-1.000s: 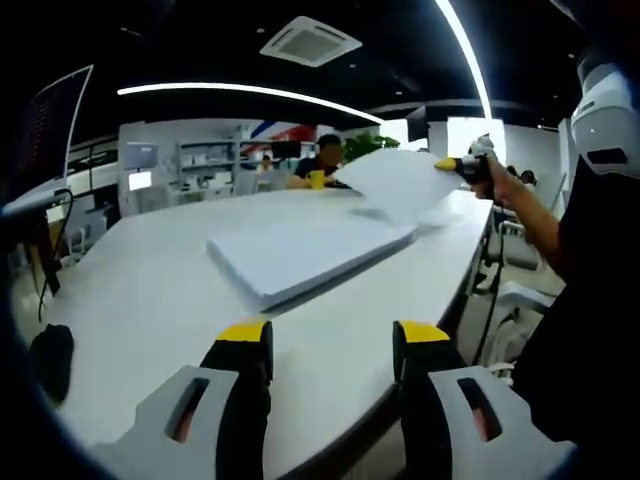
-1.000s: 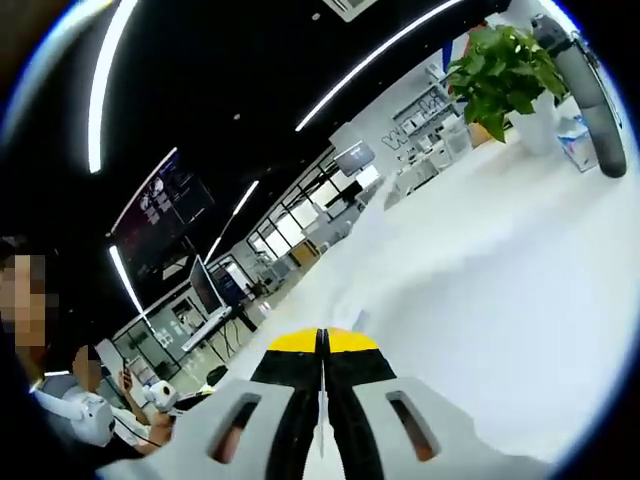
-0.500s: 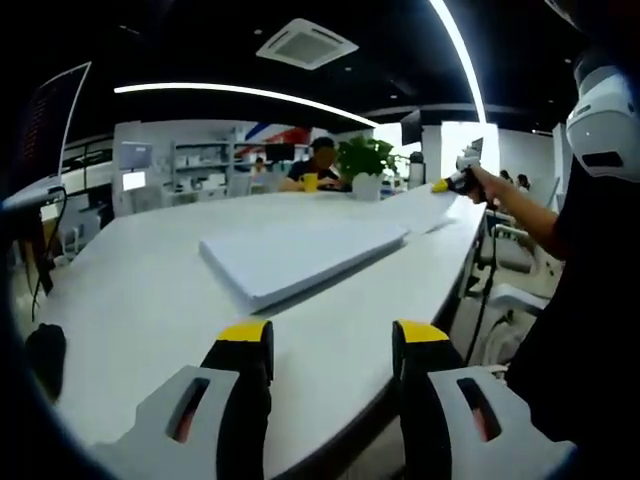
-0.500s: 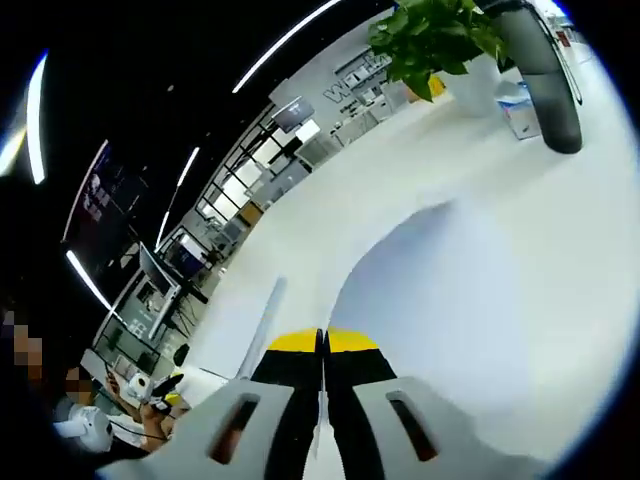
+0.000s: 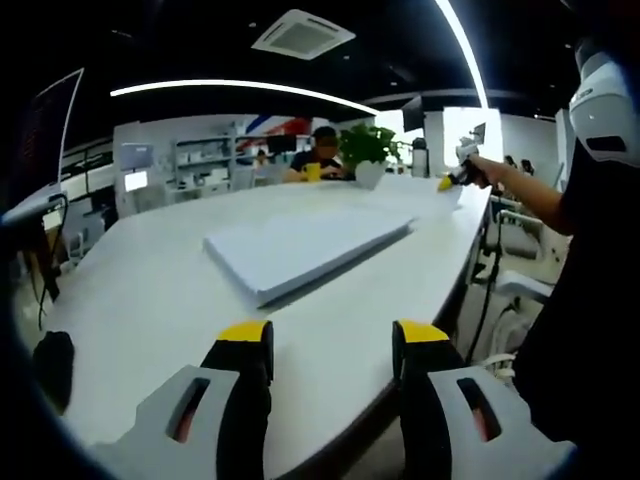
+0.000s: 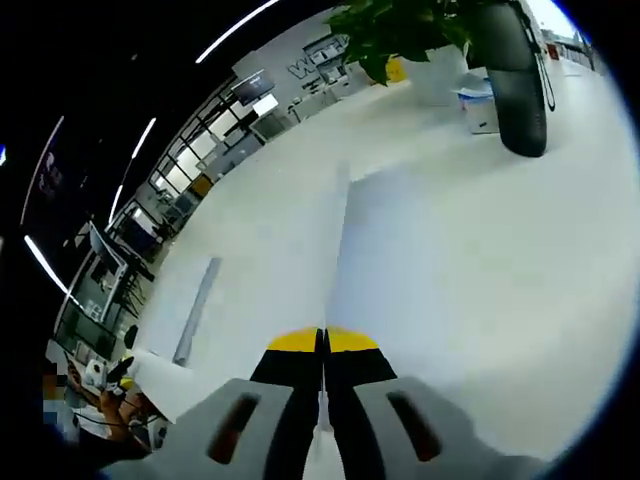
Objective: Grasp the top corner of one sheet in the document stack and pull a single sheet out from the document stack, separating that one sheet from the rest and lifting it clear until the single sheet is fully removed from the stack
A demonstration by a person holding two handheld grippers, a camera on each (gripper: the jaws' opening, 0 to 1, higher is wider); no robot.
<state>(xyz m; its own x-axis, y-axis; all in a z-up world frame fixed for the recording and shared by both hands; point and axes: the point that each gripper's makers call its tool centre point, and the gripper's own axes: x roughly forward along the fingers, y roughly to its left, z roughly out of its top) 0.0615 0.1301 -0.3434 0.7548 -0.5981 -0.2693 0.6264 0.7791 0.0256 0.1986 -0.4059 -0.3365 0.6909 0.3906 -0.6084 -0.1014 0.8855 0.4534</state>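
Note:
The document stack (image 5: 300, 250) lies flat in the middle of the white table (image 5: 140, 300); in the right gripper view the stack (image 6: 197, 308) shows as a thin slab at the left. My left gripper (image 5: 330, 345) hovers open at the near table edge, short of the stack, with nothing between its jaws. My right gripper (image 6: 323, 345) is shut on the edge of a single sheet (image 6: 440, 260), which spreads flat over the table ahead of it. In the left gripper view that right gripper (image 5: 452, 181) sits far right in a person's hand, and the sheet (image 5: 415, 200) lies low beyond the stack, apart from it.
A potted plant (image 5: 365, 150) (image 6: 400, 25) stands at the far end of the table. A dark upright cylinder (image 6: 515, 80) and a small white box (image 6: 475, 100) stand beside it. A seated person (image 5: 322, 160) is behind the table. A dark object (image 5: 50, 365) lies at the near left.
The right gripper has carried the single sheet down from the air to lie flat on the table past the stack. The left gripper has stayed open in place.

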